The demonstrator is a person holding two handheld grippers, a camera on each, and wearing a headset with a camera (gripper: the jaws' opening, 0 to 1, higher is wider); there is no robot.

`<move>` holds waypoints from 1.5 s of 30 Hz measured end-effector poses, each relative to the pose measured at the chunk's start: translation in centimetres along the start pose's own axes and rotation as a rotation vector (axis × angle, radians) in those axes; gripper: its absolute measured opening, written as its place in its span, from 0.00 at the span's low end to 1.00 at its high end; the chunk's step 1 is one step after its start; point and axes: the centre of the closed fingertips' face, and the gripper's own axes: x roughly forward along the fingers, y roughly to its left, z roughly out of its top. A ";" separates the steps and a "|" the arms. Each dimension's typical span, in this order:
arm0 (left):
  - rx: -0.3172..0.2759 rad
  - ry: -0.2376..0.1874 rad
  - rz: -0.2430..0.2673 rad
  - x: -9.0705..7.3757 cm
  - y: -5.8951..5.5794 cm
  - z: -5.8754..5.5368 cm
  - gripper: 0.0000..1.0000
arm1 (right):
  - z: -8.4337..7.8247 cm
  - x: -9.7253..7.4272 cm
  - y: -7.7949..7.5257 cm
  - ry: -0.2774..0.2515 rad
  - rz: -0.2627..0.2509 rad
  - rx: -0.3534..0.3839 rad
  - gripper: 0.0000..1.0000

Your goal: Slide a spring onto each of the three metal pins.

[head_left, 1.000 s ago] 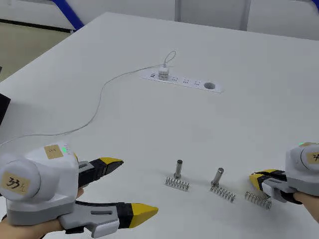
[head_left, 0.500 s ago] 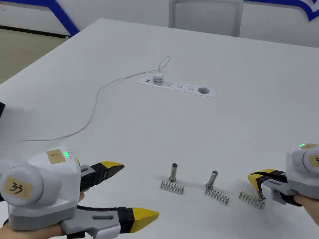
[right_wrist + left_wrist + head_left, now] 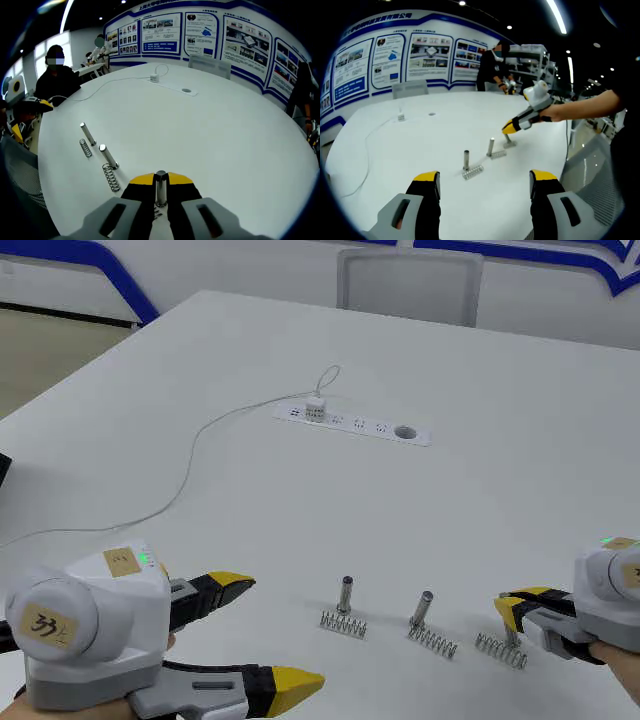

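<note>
Left gripper [image 3: 485,176], jaws spread, faces the nearest pin [image 3: 466,160], spring [image 3: 473,172] at its base; beyond it, right gripper [image 3: 509,128] meets the farthest pin [image 3: 509,142].

Tabletop [image 3: 480,370]: we see a broad white surface.
Power strip [image 3: 352,426]: white, lying flat toward the far side.
Adapter [image 3: 315,409]: small white cube plugged in near the strip's left end.
Cable [image 3: 188,465]: we follow it from the adapter, trailing left across the tabletop.
Chair [image 3: 408,285]: grey, at the far edge.
Posters [image 3: 387,60]: blue-trimmed boards along the wall.
</note>
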 end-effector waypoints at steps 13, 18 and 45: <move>0.021 0.006 -0.013 -0.1 -0.6 0.1 0.74 | -0.3 -1.4 -0.1 -0.036 -0.006 0.030 0.08; 0.025 0.003 -0.018 -0.1 -0.9 0.3 0.74 | -0.5 -1.4 0.0 -0.032 -0.004 0.026 0.08; 0.046 0.021 -0.038 -0.2 -1.7 0.0 0.74 | -0.2 -1.7 0.7 -0.021 0.030 0.009 0.15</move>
